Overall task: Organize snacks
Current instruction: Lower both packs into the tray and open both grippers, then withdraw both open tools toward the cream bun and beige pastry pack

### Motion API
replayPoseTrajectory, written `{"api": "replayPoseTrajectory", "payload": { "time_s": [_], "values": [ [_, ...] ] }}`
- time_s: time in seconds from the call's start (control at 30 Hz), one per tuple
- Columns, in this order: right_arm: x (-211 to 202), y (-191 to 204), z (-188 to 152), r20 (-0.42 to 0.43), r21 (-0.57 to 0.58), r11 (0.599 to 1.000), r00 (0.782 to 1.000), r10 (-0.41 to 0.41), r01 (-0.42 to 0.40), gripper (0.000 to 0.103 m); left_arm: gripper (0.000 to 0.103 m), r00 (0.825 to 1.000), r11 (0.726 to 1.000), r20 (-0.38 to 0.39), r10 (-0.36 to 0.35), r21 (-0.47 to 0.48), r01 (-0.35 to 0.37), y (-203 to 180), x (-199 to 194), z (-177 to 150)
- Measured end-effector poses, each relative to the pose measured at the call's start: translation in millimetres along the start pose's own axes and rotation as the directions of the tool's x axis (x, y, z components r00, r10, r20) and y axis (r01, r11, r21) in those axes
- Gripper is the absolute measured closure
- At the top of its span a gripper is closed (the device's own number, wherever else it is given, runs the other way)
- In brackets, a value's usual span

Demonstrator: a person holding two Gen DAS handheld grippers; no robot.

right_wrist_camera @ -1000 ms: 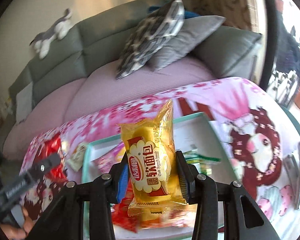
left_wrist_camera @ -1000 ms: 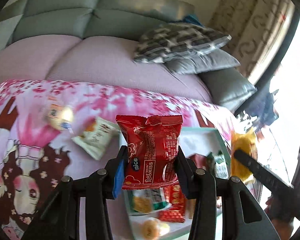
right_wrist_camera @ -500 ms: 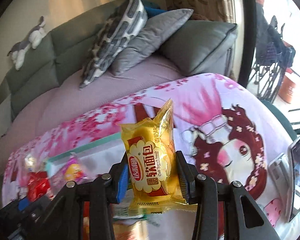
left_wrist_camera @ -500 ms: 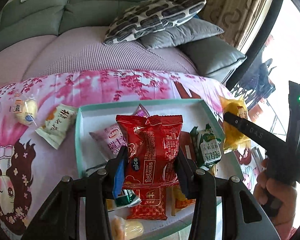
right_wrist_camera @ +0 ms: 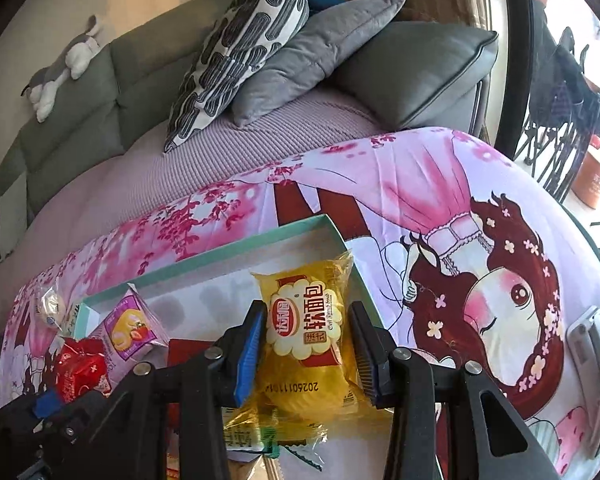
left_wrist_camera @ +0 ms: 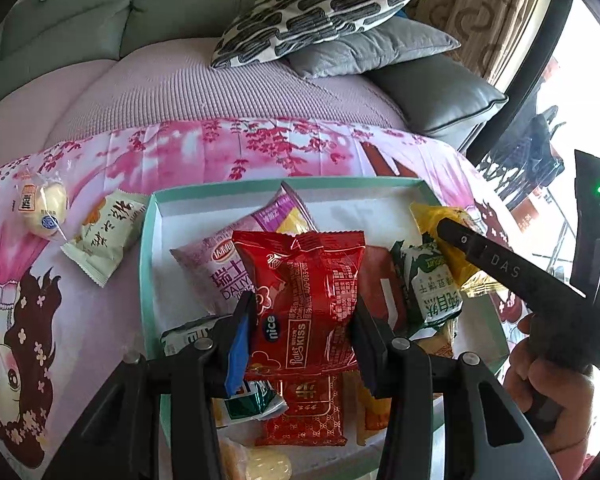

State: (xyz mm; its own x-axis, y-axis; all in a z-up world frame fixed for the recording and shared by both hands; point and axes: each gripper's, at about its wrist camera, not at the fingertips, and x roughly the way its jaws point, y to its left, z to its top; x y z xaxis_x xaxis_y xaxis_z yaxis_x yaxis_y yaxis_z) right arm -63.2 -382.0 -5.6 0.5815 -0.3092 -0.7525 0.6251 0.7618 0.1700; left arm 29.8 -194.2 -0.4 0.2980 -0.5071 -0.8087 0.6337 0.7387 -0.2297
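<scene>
My left gripper [left_wrist_camera: 300, 332] is shut on a red snack packet [left_wrist_camera: 304, 300] and holds it over the teal-rimmed white tray [left_wrist_camera: 148, 248]. The tray holds several packets, among them a purple one [left_wrist_camera: 228, 264] and a green-and-white one [left_wrist_camera: 432, 288]. My right gripper [right_wrist_camera: 306, 352] is shut on a yellow bread packet [right_wrist_camera: 306, 328], low over the tray's right end [right_wrist_camera: 332, 232]. The right gripper also shows in the left wrist view [left_wrist_camera: 452, 236], with the yellow packet [left_wrist_camera: 440, 216] beside the green one.
A cream packet [left_wrist_camera: 104, 236] and a round wrapped bun [left_wrist_camera: 44, 208] lie on the pink printed cloth [left_wrist_camera: 100, 320] left of the tray. A sofa with cushions [left_wrist_camera: 316, 16] stands behind. A grey device [right_wrist_camera: 592, 340] lies at the cloth's right edge.
Both grippers have moved over the tray and lowered toward it. The red and yellow packets stay gripped. The right gripper has come down at the tray's right end.
</scene>
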Motion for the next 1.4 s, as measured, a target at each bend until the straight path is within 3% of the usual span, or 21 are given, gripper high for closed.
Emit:
{"api": "replayPoseTrajectory", "payload": {
  "time_s": [0.37,0.47,0.53,0.7,0.83,1.1,1.4],
  "values": [
    [6,0,-2,-0.019,-0.004,1.000,1.000,-0.004,0.004,0.057,0.055,0.999,1.000,-0.029,0.013,0.008,-0.013,-3,10,-1],
    [9,2,-2,-0.043,-0.022,1.000,0.999,-0.020,0.019,0.049,0.049,0.999,1.000,-0.043,0.020,0.010,-0.020,-3,12,-1],
    [11,1,-3,-0.054,-0.018,0.999,0.998,-0.032,0.031,0.035,0.043,0.999,1.000,-0.047,0.009,0.007,-0.008,-3,11,-1],
    [11,-5,-3,-0.055,0.009,1.000,0.998,-0.003,0.003,0.030,0.030,0.999,1.000,-0.054,-0.004,0.012,0.004,-7,8,-1],
    [7,-4,-2,-0.052,0.014,1.000,0.998,0.022,-0.021,0.015,0.016,0.999,1.000,-0.049,-0.018,0.008,0.018,-9,2,0],
    [-5,6,1,-0.035,-0.014,1.000,0.999,0.016,-0.016,0.014,0.015,1.000,0.999,-0.006,0.009,-0.054,-0.009,7,-15,6],
    [-14,15,-3,-0.080,-0.021,1.000,0.997,-0.009,0.007,0.014,0.015,0.991,0.973,0.036,0.130,-0.199,-0.120,57,-28,11]
  ]
}}
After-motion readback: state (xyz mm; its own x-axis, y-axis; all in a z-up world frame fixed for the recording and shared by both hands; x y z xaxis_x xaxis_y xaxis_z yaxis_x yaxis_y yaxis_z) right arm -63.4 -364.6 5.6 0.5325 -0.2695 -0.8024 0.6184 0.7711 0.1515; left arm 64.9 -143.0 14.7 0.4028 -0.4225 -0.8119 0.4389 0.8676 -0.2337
